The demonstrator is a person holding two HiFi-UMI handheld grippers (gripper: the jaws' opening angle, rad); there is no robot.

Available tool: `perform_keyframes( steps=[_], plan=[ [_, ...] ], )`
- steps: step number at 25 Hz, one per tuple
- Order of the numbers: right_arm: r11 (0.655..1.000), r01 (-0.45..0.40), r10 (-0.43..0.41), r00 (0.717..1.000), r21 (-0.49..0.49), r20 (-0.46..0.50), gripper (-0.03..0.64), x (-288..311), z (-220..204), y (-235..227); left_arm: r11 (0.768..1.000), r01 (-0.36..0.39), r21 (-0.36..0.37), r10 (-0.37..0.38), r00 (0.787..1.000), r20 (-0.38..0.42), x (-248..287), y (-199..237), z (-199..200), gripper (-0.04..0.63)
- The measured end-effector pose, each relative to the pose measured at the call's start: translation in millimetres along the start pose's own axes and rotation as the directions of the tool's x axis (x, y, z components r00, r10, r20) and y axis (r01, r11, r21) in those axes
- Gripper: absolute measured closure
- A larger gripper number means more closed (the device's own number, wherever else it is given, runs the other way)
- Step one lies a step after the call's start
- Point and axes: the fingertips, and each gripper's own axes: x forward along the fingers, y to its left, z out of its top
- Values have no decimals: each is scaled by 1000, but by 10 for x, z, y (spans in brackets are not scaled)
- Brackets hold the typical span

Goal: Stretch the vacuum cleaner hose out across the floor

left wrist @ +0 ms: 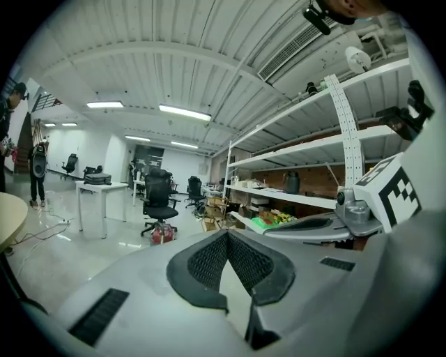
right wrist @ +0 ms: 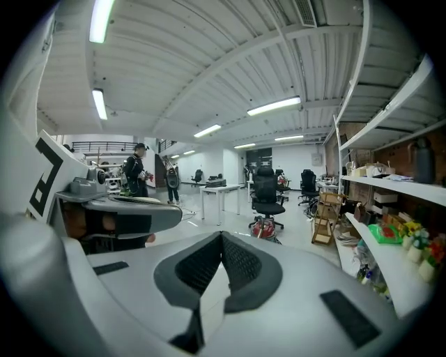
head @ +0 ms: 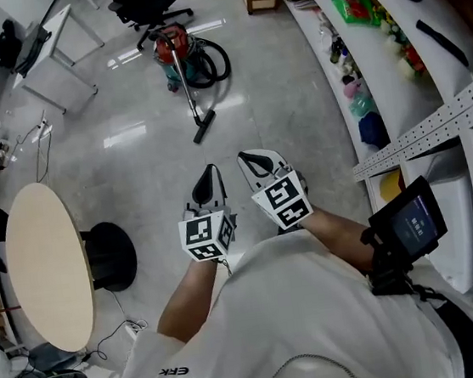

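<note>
Left gripper, right gripper: closed, side by side, pointing forward.

Far ahead of you the red canister vacuum cleaner stands upright, its black hose still looped at its right, its wand slanting nearer down to the floor nozzle.

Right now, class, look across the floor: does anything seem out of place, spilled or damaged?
Nothing spilled or broken. The vacuum cleaner stands mid-floor, hose looped beside it, wand pointing out across the floor.
</note>
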Motion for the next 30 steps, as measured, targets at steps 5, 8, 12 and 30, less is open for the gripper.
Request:
perform_keyframes(
  steps=[5,8,12,30],
  plan=[
    [1000,-24,24,1000,-9,3,615,191,93,-598,999,-35,5,35,999,9,617,-139,166,592],
    [999,-39,39,999,-1,-5,615,281,85,-830,998,-66,14,66,998,7,842,-175,203,592],
    [998,-64,64,998,2,-8,615,415,101,-996,994,-109,16,109,994,-1,1015,-120,222,592],
    [995,-88,86,995,-40,-50,615,2105,588,-1555,984,-174,-45,176,984,35,2203,1275,572,592]
  ],
)
